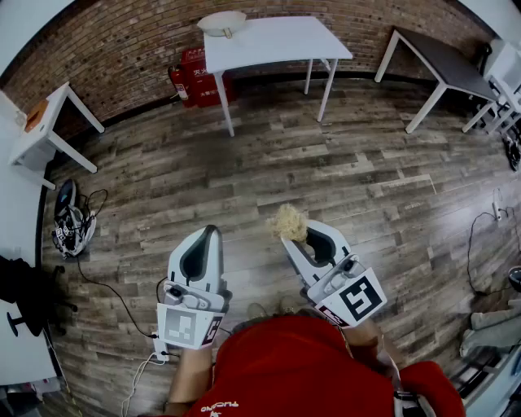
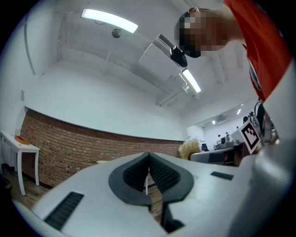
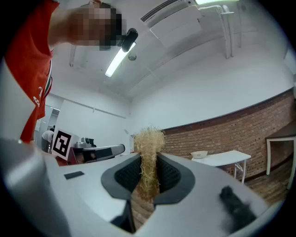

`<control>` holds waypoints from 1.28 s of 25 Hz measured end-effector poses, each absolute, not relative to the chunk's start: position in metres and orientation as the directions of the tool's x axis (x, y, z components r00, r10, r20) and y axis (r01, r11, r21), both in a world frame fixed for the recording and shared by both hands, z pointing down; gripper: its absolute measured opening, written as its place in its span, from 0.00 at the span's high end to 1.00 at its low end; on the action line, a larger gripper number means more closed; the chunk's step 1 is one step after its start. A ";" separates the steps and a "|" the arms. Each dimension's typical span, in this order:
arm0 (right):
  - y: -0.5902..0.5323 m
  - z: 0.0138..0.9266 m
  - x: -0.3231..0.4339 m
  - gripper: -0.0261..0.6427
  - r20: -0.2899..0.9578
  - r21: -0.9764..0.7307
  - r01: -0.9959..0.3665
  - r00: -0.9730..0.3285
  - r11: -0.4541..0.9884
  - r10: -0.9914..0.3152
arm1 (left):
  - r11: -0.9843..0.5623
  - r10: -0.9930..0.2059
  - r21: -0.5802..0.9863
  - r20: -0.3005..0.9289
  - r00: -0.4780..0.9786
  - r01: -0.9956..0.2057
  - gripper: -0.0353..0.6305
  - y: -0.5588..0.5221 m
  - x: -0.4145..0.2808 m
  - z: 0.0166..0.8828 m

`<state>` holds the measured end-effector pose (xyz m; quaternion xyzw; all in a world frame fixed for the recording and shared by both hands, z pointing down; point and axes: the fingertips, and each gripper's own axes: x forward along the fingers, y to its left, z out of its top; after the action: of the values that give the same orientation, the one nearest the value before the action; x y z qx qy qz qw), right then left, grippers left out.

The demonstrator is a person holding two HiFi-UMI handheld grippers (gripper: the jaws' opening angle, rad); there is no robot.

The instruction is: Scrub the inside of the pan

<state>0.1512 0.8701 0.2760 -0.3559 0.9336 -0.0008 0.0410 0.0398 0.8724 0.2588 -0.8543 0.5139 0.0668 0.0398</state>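
Filling most of the head view, a floor [image 1: 326,179] of grey-brown wood planks runs out to a rough red brick wall [image 1: 130,49], and against that wall stands a smooth white tabletop [image 1: 277,41] on thin legs. On its far left corner sits a pale, round, shallow dish [image 1: 221,23], which I take for the pan; it is too small to show a handle or long axis. It lies straight ahead and well apart from both grippers, neither clearly nearer. The right gripper [image 1: 298,238] has its ribbed dark jaws clamped on a scrubber [image 1: 286,221], a dry, straw-coloured, wiry tuft sticking out past the tips. The left gripper [image 1: 208,236] has its jaws together with nothing between them.
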 end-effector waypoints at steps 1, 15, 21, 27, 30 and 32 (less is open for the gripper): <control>0.870 0.276 0.154 0.83 -0.075 -0.031 -0.664 -0.744 0.747 -0.664 | -0.468 -0.873 0.000 -0.153 0.463 -0.884 0.93 0.872 0.043 0.259; 0.849 0.272 0.192 0.83 -0.129 -0.076 -0.646 -0.749 0.760 -0.650 | -0.446 -0.884 -0.017 -0.147 0.444 -0.895 0.93 0.851 0.073 0.255; 0.831 0.270 0.216 0.83 -0.153 -0.088 -0.641 -0.747 0.762 -0.647 | -0.432 -0.888 -0.042 -0.157 0.433 -0.901 0.93 0.836 0.088 0.250; 0.803 0.280 0.229 0.83 -0.142 -0.105 -0.644 -0.745 0.758 -0.652 | -0.408 -0.897 -0.048 -0.162 0.411 -0.911 0.93 0.809 0.089 0.253; 0.783 0.279 0.224 0.83 -0.141 -0.098 -0.639 -0.750 0.763 -0.647 | -0.399 -0.897 -0.055 -0.182 0.402 -0.915 0.93 0.789 0.082 0.248; 0.764 0.279 0.215 0.83 -0.140 -0.087 -0.638 -0.752 0.765 -0.644 | -0.393 -0.898 -0.058 -0.192 0.397 -0.918 0.93 0.770 0.072 0.247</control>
<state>0.2151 0.7641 0.2792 -0.3424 0.9359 -0.0169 0.0809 0.0716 0.7695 0.2475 -0.8321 0.5454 0.0646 0.0774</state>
